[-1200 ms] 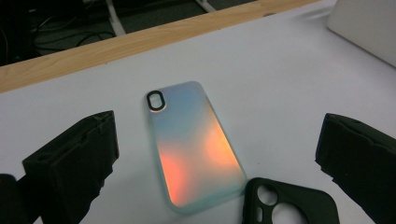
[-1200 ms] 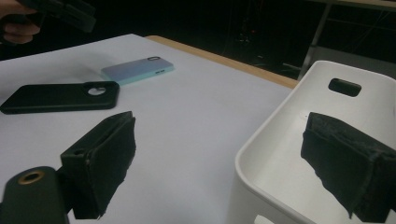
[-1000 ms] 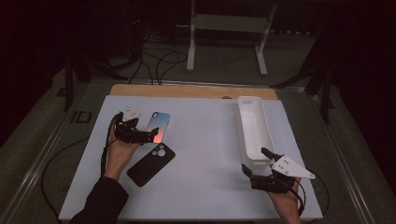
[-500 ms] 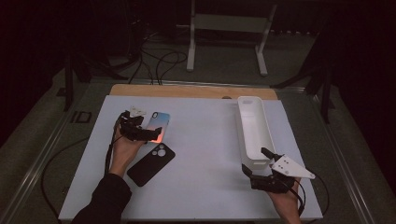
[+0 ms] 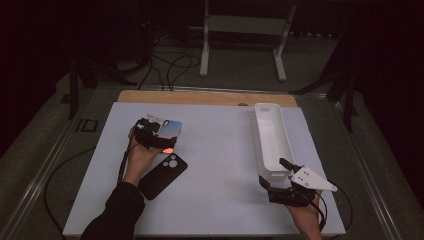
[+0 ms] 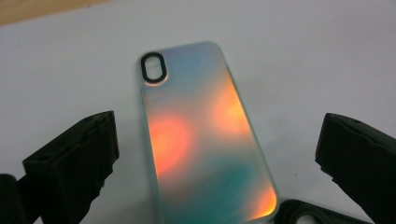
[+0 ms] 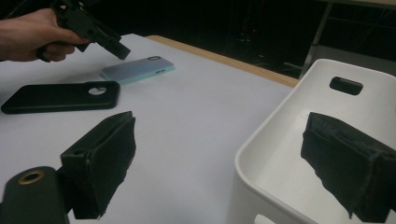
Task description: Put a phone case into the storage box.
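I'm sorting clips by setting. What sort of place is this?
Probably a lab or recording workspace, not a home: a white table holding two phone cases and a bin, loose cables on the floor behind it, a metal stand, and dark surroundings.

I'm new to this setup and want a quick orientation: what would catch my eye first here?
The iridescent phone case, glowing orange and teal, lies flat on the white table with the open left gripper poised over it. A black phone case lies just beside it. At right, a long white bin stands by the open right gripper.
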`<state>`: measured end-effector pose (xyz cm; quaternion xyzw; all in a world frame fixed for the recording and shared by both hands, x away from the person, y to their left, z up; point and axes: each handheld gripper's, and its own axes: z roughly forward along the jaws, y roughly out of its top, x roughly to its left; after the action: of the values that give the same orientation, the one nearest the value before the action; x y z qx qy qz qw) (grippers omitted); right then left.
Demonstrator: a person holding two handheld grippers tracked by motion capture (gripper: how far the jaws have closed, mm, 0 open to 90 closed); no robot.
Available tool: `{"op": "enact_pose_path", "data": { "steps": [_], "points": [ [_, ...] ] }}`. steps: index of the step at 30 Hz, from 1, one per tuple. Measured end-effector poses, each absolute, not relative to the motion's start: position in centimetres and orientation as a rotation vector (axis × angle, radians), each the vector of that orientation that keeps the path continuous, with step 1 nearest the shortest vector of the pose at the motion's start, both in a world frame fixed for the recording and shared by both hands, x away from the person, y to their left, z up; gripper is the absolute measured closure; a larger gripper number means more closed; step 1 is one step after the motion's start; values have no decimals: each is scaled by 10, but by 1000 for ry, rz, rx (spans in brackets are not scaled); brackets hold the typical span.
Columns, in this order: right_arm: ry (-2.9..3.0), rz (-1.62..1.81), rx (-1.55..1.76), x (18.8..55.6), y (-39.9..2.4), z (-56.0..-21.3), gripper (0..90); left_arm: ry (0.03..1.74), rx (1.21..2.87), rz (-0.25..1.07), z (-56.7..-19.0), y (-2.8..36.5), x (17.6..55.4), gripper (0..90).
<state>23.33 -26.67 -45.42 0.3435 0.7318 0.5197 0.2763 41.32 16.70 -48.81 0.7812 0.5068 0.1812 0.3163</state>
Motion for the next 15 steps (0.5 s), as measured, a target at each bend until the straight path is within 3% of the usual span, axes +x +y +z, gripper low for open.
{"op": "enact_pose_path", "data": {
  "steps": [15],
  "points": [
    [1970,1392,923,234,-267,-455,100,1424,2105,439,-513,158,425,0]
  ]
}}
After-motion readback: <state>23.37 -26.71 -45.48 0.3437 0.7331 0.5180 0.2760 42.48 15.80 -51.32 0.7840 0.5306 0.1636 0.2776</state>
